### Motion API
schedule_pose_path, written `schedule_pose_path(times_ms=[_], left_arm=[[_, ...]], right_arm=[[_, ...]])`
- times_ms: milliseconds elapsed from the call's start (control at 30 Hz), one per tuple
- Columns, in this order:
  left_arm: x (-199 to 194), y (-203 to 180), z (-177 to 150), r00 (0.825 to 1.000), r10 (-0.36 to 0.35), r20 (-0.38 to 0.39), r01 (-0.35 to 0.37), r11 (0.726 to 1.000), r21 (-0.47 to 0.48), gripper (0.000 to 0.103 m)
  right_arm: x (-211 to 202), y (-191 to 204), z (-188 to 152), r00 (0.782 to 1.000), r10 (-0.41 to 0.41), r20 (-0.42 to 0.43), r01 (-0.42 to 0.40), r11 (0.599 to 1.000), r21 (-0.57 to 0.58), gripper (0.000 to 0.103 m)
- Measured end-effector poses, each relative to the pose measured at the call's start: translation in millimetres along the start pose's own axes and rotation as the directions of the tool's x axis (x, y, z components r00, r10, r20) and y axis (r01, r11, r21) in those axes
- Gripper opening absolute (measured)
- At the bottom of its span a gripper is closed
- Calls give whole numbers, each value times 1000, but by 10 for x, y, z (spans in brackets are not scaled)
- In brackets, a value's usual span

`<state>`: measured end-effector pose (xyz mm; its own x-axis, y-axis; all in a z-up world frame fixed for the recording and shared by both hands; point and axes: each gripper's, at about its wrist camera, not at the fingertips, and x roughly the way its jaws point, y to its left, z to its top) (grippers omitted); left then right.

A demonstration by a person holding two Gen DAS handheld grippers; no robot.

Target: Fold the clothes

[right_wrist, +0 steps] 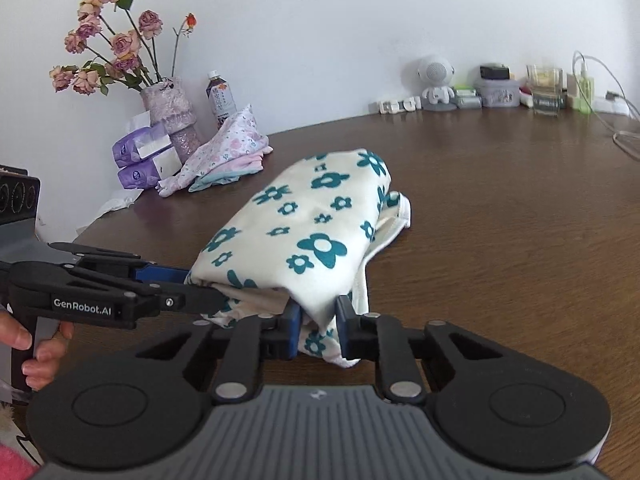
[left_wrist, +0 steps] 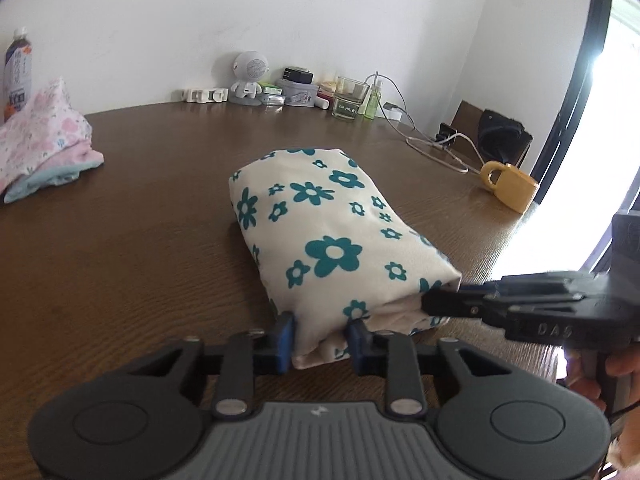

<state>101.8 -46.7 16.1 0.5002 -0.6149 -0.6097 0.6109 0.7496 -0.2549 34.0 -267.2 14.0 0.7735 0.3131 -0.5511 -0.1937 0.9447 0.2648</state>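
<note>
The folded cream cloth with teal flowers (left_wrist: 320, 216) lies in the middle of the brown table (left_wrist: 140, 220). The left gripper (left_wrist: 320, 340) and the right gripper (right_wrist: 318, 322) each pinch its near edge tight. A glass cup (left_wrist: 351, 98) by the wall has a little liquid in it. Only the right view shows a vase (right_wrist: 172, 116) with dried roses (right_wrist: 108, 36). Only the left view shows a yellow mug (left_wrist: 510, 186) lying on its side.

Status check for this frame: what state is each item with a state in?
Left tongs: shut on floral garment.
Right tongs: shut on floral garment.
Floral garment: folded into a bundle, near edge gripped.
Pink garment: crumpled, unfolded.
Yellow mug: lying on its side.
Drinking glass: upright.
</note>
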Motion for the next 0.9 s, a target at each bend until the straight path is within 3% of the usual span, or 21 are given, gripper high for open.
schedule_pose_path(times_ms=[100,200,267,400,500,700,767,900], left_arm=[[-6,12,-13,1000,-2,11,2,1000,-14,20],[-63,1,-24,1000,14,6,-14,1000,-26,33],[-108,-26,-50,999,36,17,-36,999,-18,35],[-159,-39,-88,997,65,52,-64,998,-21,28],[-189,-19,-109,995,63,83,-59,997,-48,6],[-223,7,-151,991,54,122,-43,994,-96,4],[-213,0,-151,992,55,111,-43,994,-104,6],[-201,-29,-144,992,70,107,-59,993,-105,27]], right_arm=[[38,4,-44,1000,-9,-10,10,1000,4,11],[19,37,-53,1000,-19,-4,19,1000,-12,12],[-32,61,-45,1000,-21,7,21,1000,-22,15],[-120,110,-28,998,-42,53,45,998,-51,18],[-108,123,-27,996,-64,66,68,996,-55,16],[-109,72,-81,995,-64,72,63,998,8,6],[-106,73,-95,995,-65,70,64,998,16,6],[-128,104,-108,996,-54,65,55,999,-2,11]])
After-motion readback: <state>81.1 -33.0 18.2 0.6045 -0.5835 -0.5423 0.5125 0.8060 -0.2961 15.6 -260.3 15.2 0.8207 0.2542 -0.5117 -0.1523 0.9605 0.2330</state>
